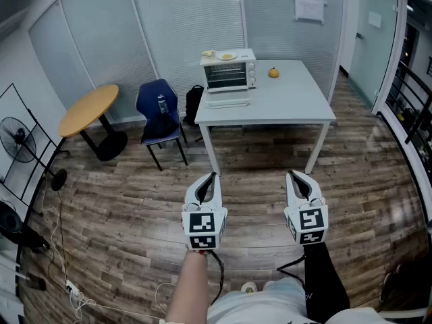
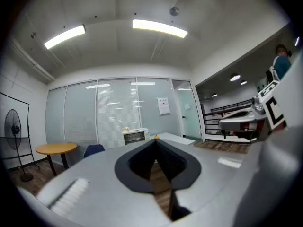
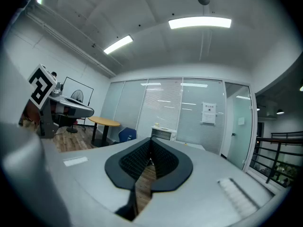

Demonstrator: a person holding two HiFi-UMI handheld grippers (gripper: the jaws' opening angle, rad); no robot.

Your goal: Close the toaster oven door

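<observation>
A white toaster oven (image 1: 228,71) stands at the far left corner of a white table (image 1: 283,103), across the room from me. Its door (image 1: 228,102) hangs down open, lying flat in front of it. My left gripper (image 1: 211,176) and right gripper (image 1: 291,174) are held level side by side over the wooden floor, well short of the table, both shut with nothing between the jaws. In the left gripper view the toaster oven (image 2: 136,135) shows small beyond the closed left gripper (image 2: 155,142). The right gripper view shows the toaster oven (image 3: 164,133) past the closed right gripper (image 3: 151,139).
An orange fruit (image 1: 273,73) lies on the table right of the oven. A blue chair (image 1: 160,117) and a black bag (image 1: 194,103) stand left of the table, a round wooden table (image 1: 89,109) further left, a fan (image 1: 17,140) at the left wall. Cables trail on the floor (image 1: 67,285).
</observation>
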